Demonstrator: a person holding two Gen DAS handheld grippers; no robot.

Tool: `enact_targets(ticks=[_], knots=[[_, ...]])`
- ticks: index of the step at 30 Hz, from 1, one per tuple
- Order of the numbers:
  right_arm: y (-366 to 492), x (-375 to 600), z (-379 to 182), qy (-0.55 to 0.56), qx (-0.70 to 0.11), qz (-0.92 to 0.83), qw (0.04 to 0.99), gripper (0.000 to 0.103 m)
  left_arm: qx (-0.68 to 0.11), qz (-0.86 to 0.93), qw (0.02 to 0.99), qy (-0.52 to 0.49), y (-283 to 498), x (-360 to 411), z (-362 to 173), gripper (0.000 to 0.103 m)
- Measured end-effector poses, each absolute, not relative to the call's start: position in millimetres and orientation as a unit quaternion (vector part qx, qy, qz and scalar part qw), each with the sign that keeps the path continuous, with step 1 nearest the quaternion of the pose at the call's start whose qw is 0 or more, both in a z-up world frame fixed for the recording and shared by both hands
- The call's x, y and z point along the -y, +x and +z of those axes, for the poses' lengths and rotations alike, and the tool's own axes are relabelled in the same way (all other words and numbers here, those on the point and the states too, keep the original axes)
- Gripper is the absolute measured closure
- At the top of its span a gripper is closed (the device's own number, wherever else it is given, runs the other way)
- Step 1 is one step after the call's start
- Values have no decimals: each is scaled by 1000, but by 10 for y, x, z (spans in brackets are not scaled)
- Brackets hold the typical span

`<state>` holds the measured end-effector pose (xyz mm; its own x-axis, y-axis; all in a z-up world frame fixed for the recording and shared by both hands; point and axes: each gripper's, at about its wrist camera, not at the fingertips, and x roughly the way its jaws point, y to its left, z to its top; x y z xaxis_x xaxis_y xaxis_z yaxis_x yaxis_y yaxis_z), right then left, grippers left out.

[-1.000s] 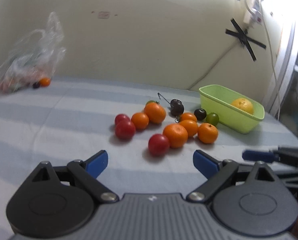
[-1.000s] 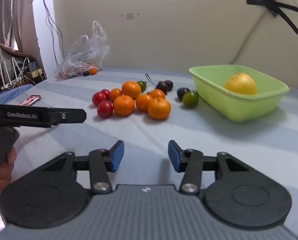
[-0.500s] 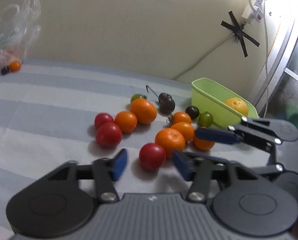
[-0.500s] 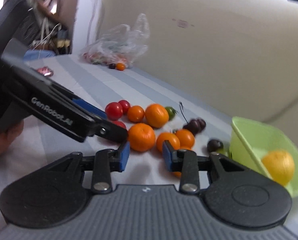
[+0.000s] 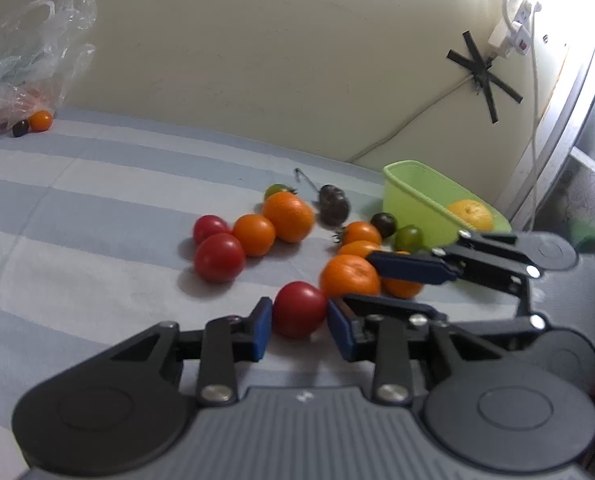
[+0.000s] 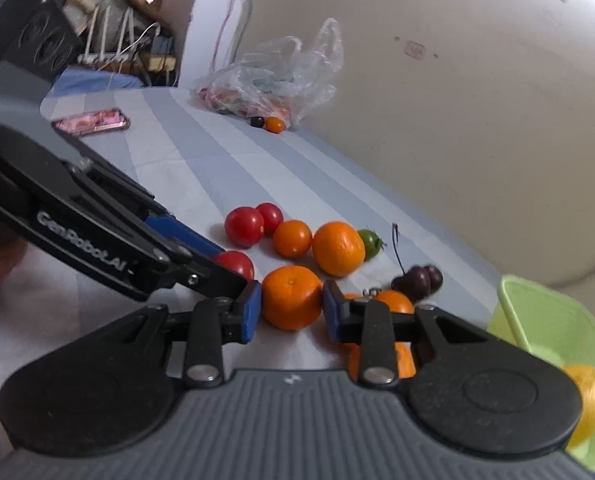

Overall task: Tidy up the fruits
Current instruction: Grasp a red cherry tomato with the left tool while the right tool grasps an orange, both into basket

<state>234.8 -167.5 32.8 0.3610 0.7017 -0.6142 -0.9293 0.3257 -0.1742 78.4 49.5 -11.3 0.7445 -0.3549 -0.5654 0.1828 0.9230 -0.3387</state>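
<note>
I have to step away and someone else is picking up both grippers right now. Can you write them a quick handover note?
Left gripper: shut on the red tomato, still on the striped cloth.
Right gripper: jaws closing around an orange, pads at its sides, not lifted.
Things: the other tomatoes, oranges and dark fruits lie loose on the cloth beside the green basket.
Done: one yellow-orange fruit is in the basket.
Left: lift both fruits, place them, then sort the others.
</note>
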Motion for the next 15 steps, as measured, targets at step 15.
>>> enact_targets(ticks=[15], knots=[[2411,2773,698,-113,-176,336,919,69,-279,-231,924,-120,1569,566,382,72]])
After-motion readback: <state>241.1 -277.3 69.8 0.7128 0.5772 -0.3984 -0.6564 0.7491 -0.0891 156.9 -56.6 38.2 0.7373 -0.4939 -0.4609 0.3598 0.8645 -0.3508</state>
